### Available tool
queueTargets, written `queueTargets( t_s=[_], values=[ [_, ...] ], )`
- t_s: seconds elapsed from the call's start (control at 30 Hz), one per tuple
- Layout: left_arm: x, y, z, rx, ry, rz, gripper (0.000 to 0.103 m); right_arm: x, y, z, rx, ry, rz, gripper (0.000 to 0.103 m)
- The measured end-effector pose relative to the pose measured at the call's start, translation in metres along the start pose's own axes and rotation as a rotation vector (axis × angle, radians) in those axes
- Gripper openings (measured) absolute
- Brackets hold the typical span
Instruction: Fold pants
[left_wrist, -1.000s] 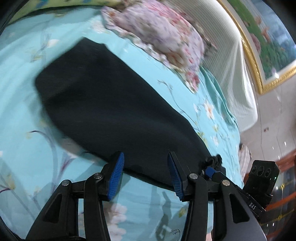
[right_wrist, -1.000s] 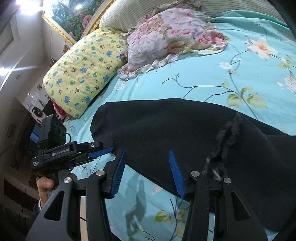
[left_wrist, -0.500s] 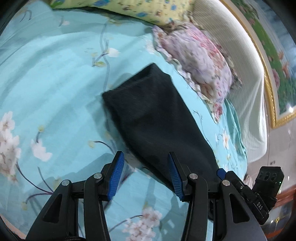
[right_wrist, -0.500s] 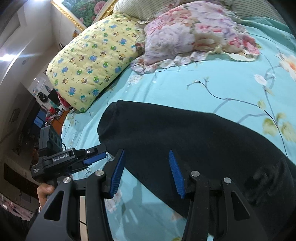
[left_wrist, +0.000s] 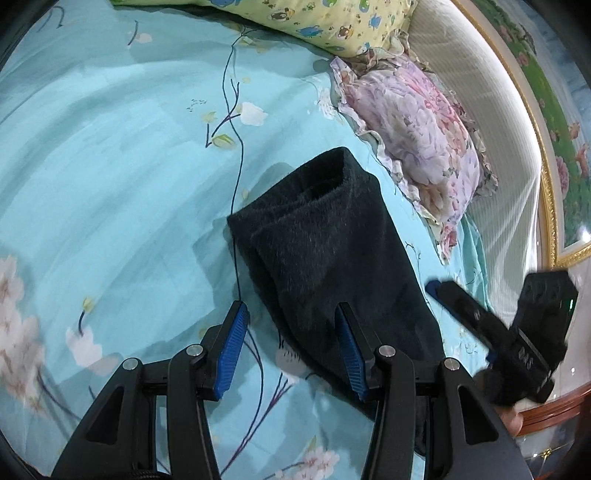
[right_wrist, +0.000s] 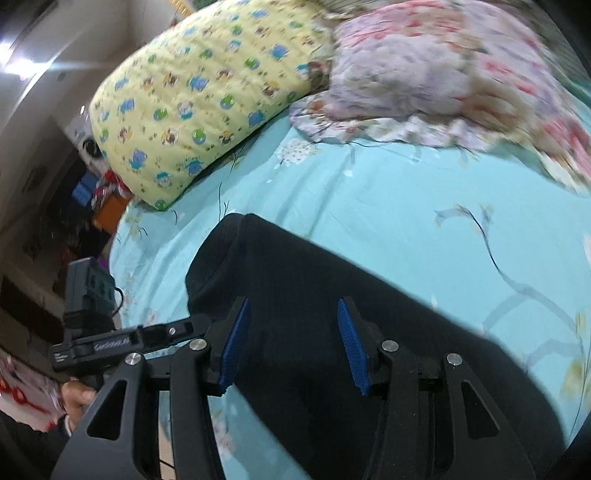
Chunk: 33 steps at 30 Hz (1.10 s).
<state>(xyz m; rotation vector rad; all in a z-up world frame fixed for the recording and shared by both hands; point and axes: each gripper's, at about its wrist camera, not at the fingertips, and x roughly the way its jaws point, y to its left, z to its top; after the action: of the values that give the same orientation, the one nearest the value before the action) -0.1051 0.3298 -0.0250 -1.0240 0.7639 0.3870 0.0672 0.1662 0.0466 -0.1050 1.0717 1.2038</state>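
Pants (left_wrist: 332, 254), black, lay folded lengthwise on turquoise floral bed sheet (left_wrist: 110, 166), running from 12 toward 5 o'clock in my left view. Left tongs (left_wrist: 290, 349) spread apart, empty, just above near hem. Right tongs (right_wrist: 291, 343) likewise apart, empty, over pants. Floral pillow (left_wrist: 413, 136) at 1 o'clock; yellow pillow (right_wrist: 199, 96) beside it.

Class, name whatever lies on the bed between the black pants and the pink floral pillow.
Nothing: the left wrist view shows only bare turquoise sheet between the pants and the pillow.
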Motion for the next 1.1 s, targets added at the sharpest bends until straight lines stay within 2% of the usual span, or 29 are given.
queueTargets(
  t_s=[0.27,0.5,0.6,0.63,0.77,0.97,1.1],
  values=[
    [0.008,0.002,0.007,-0.022,-0.010,-0.011,0.050,0.060,0.014,0.045,-0.158,0.117,0.017,0.051],
    [0.012,0.008,0.011,-0.051,-0.016,-0.039,0.049,0.100,0.028,0.062,-0.307,0.243,0.033,0.050],
    [0.013,0.007,0.013,-0.052,-0.028,-0.034,0.046,0.111,0.032,0.066,-0.345,0.274,0.036,0.040],
    [0.013,0.007,0.013,-0.049,-0.031,-0.028,0.044,0.112,0.033,0.067,-0.348,0.278,0.037,0.035],
    [0.015,0.004,0.013,-0.030,-0.042,0.003,0.034,0.108,0.035,0.065,-0.356,0.257,0.041,0.028],
    [0.011,-0.005,0.012,-0.009,-0.046,-0.004,0.018,0.090,0.036,0.060,-0.307,0.202,0.061,0.025],
    [0.000,-0.020,0.009,0.022,-0.067,-0.012,0.016,0.072,0.035,0.059,-0.290,0.170,0.067,0.024]
  ],
)
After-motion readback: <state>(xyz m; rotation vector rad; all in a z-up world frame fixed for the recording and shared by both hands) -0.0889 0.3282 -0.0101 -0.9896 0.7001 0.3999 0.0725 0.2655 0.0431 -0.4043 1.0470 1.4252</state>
